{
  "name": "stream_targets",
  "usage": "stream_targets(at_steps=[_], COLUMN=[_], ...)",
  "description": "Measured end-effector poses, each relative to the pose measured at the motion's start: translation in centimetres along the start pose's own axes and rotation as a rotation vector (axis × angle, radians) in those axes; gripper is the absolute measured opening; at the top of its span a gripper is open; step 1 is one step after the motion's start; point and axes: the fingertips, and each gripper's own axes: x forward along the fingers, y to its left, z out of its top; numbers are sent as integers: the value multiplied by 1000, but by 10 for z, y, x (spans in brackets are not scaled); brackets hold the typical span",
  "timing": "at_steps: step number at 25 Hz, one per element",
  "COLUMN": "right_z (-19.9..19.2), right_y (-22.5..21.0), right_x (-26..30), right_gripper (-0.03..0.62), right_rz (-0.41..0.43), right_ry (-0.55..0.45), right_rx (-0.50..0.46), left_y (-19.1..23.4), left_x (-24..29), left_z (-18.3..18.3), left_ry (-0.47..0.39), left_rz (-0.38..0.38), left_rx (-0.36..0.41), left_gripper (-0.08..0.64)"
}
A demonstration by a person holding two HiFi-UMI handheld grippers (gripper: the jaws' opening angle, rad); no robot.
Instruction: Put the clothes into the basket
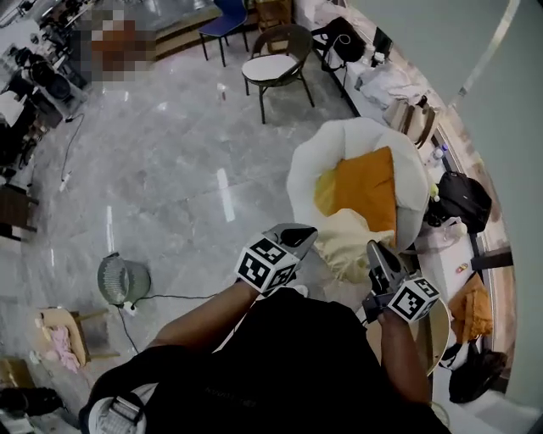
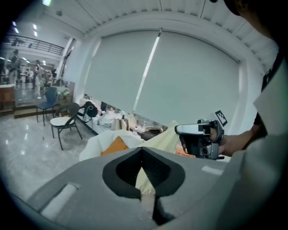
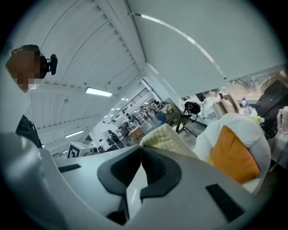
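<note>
Grey marble floor, polished enough to throw back the ceiling lights, as I see it from the head view. A white basket stands on it at two o'clock. At twelve is a dark-framed chair with a pale seat, a blue chair just beyond. At eight o'clock sits a small round wire-caged unit, its black cable trailing over the stone.

Large open workspace hall, glossy marble floor, wicker chair, cluttered counter along the wall
</note>
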Motion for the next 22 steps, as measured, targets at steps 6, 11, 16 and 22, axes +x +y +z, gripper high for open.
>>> stream_targets(at_steps=[6,11,16,22], right_z=[-25,-37,-65,-98], right_y=[31,49,58,67], right_x=[27,17,0,-17], right_gripper=[23,23,23,23], right_rz=[154,237,308,371], right_ry=[142,209,294,380], right_rx=[-13,-36,-51,-72], left_y=[17,-17,-52,-81], left_x=[-67,-83,-101,-132], left_z=[-49,-80,-98,-134], left_ry=[-54,-74,-101,-114], left_rz=[252,306,383,510], left_rx=[-183,-305,-343,-394], left_gripper=[0,2,2,2])
